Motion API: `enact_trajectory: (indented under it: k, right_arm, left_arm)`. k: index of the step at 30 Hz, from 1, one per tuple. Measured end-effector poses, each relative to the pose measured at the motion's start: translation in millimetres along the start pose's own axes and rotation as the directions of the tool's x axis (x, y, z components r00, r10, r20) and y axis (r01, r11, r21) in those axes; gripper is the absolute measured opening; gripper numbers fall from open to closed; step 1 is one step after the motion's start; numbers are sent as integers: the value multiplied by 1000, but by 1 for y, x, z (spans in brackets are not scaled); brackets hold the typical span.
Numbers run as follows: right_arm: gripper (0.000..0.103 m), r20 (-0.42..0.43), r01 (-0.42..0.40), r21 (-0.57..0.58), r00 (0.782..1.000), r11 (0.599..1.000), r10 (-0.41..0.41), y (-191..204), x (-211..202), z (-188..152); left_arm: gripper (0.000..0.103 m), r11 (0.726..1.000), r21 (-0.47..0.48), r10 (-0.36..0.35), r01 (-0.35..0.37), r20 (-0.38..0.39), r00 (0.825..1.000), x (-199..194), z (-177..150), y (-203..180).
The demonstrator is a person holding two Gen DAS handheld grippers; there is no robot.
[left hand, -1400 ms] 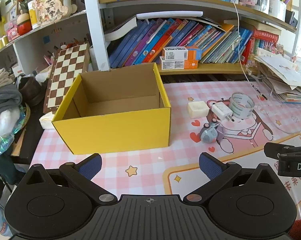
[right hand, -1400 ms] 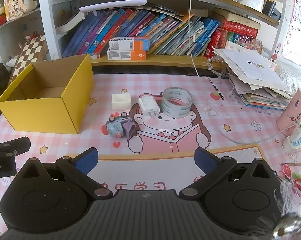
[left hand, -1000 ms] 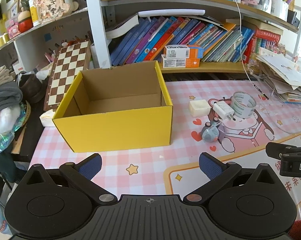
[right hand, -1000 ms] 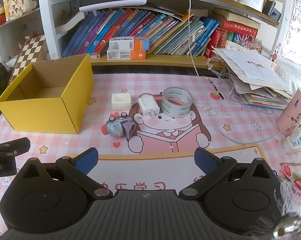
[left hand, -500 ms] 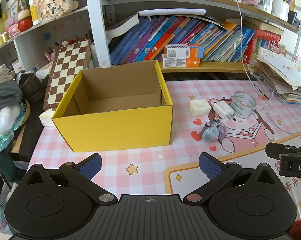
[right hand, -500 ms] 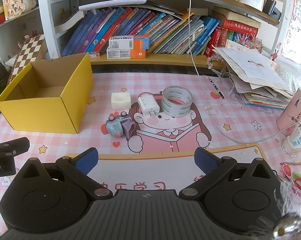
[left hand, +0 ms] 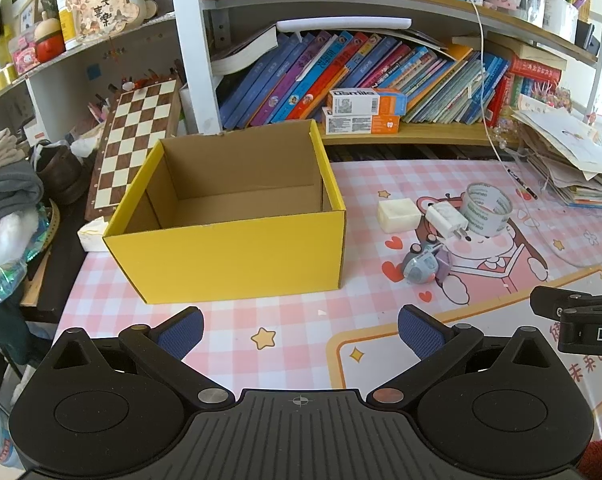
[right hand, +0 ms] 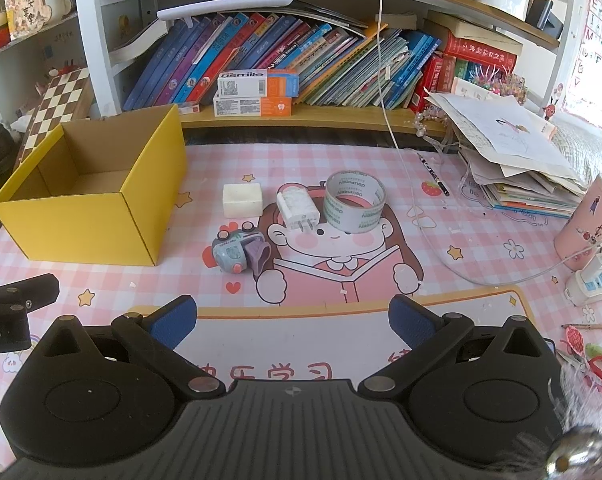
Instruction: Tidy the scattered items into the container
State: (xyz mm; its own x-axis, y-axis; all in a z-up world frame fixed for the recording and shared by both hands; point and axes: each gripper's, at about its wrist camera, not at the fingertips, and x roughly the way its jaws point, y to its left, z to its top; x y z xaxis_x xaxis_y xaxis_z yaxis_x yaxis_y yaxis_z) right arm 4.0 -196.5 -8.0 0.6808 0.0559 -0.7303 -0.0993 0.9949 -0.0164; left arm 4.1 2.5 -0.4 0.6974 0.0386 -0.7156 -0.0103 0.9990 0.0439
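An open yellow cardboard box (left hand: pixel 229 252) (right hand: pixel 81 228) stands empty on the pink checked mat. To its right lie a white block (left hand: pixel 398 215) (right hand: pixel 242 199), a white charger plug (left hand: pixel 446 220) (right hand: pixel 299 207), a roll of clear tape (left hand: pixel 486 208) (right hand: pixel 355 207) and a small grey toy (left hand: pixel 423 265) (right hand: pixel 239 253). My left gripper (left hand: pixel 299 330) is open and empty, in front of the box. My right gripper (right hand: pixel 292 317) is open and empty, short of the toy and the plug.
Shelves of books (right hand: pixel 285 68) run along the back. A stack of papers (right hand: pixel 513 160) sits at the right, with a pink cup (right hand: pixel 589 224), a power strip (right hand: pixel 591 282) and a white cable (right hand: pixel 397 140). A chessboard (left hand: pixel 135 140) leans left of the box.
The left wrist view has shifted slightly; the box sits a touch further away than at first. The right gripper has barely moved. Both stay open.
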Motion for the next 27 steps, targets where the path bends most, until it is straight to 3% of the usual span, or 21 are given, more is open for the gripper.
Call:
enact_trajectory:
  k: [27]
  right_arm:
    - [103, -8, -1, -4, 1000, 1000, 1, 1, 1, 2]
  left_arm:
    - [103, 1000, -8, 0, 0, -3, 1000, 1, 0, 1]
